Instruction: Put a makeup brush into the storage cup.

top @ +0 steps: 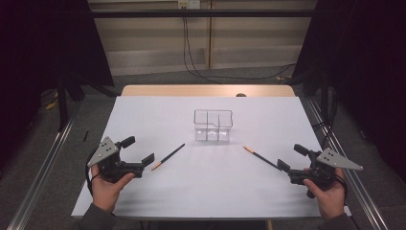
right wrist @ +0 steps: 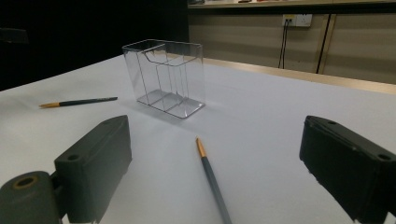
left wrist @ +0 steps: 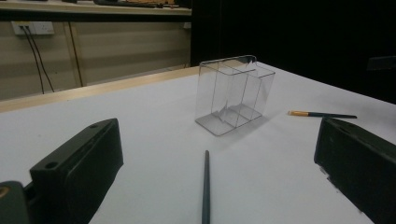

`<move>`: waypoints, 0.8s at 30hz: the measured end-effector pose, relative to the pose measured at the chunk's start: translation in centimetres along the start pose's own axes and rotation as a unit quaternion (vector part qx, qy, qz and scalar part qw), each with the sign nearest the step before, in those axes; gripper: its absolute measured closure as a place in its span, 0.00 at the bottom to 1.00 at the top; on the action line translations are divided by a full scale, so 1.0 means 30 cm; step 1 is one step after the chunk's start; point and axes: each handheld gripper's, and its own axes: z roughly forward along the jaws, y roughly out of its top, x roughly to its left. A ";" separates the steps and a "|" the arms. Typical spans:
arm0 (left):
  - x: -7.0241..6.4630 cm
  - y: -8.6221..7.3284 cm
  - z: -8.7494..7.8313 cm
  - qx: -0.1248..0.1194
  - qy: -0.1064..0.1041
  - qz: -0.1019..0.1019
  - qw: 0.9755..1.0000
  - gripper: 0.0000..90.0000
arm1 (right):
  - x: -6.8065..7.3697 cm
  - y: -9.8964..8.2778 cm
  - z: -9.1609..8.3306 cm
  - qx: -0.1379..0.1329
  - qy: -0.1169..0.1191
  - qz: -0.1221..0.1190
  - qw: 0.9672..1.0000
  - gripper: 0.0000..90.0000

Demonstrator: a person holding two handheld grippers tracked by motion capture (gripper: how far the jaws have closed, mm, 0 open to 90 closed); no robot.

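A clear plastic divided container (top: 213, 125) stands upright mid-table. Two dark pencils with orange ends lie in front of it: one (top: 168, 156) to the left, one (top: 262, 157) to the right. My left gripper (top: 139, 150) is open just left of the left pencil's orange end, nothing between its jaws. My right gripper (top: 292, 157) is open at the right pencil's dark end, also empty. In the left gripper view the near pencil (left wrist: 206, 186) points toward the container (left wrist: 233, 95). In the right gripper view the pencil (right wrist: 212, 179) lies between the jaws' line of sight, with the container (right wrist: 166, 77) beyond.
A white sheet (top: 158, 115) covers the table, with a wooden edge (top: 206, 90) at the far side. Metal rails (top: 43, 167) run along both sides. Black curtains hang left and right. Cables (top: 191, 57) trail on the floor behind.
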 end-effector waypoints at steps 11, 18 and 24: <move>-0.006 0.000 0.011 0.005 -0.003 -0.008 1.000 0.01 | -0.005 -0.003 -0.006 0.002 0.000 -0.002 1.000 0.09; -0.012 -0.006 0.026 0.021 -0.004 -0.018 1.000 0.00 | -0.010 -0.006 0.000 0.003 0.001 -0.001 1.000 0.10; -0.013 -0.004 0.041 0.033 0.007 -0.022 0.999 0.00 | -0.006 -0.004 0.011 0.004 0.005 0.001 1.000 0.10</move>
